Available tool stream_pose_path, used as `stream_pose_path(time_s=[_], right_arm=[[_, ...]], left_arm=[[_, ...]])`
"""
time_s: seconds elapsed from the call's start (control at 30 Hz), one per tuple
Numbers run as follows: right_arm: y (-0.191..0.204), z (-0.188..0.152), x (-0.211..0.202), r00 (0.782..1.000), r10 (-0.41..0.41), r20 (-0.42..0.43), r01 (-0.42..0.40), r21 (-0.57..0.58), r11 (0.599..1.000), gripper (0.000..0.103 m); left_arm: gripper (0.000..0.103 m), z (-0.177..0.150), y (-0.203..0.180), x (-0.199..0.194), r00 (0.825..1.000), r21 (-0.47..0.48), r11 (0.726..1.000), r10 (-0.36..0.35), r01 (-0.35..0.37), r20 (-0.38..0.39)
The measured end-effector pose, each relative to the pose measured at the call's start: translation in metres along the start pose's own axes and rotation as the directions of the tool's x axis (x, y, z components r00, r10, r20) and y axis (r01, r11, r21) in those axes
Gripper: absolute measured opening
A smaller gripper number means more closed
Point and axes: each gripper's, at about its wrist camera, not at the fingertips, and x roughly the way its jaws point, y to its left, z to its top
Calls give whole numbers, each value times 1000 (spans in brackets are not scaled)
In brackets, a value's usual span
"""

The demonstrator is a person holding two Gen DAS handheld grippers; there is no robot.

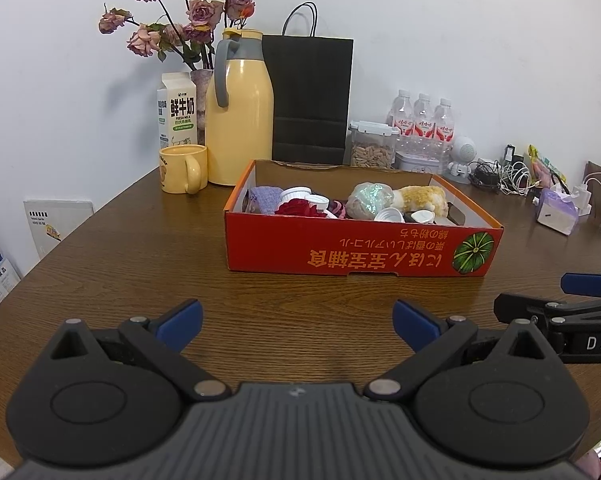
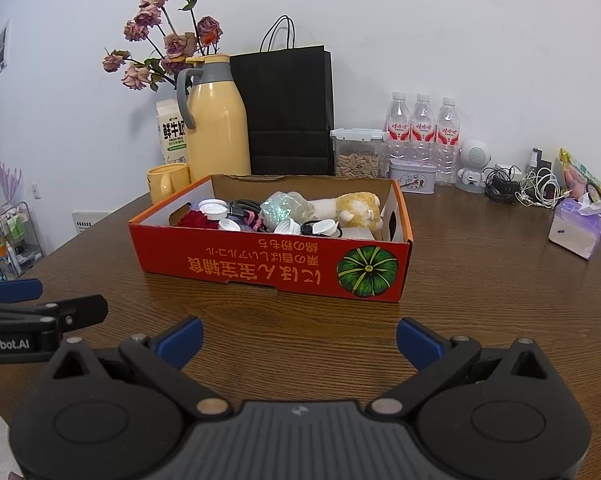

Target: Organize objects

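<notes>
Clutter's your risk: the red box [image 1: 360, 248] sits mid-bench ahead of both empty, spread-jawed grippers, left gripper [image 1: 298, 326] and right gripper [image 2: 299, 342], so reaching in could snag the cables tangled inside the box.

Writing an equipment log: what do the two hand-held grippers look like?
Both match: left hand-held gripper and right hand-held gripper have black linkage arms with silver pivot pins, blue finger pads, round black housings and a ribbed grey body. White lettering marks their sides.
</notes>
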Motion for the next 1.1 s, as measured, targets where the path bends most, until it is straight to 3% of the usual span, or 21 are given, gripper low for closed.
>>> stream_pose_path(time_s=[1.1], right_arm=[[0, -1, 1, 1000, 1, -4, -1, -1, 1000, 103]], left_arm=[[103, 2, -1, 0, 1000, 5, 1000, 8, -8, -2]])
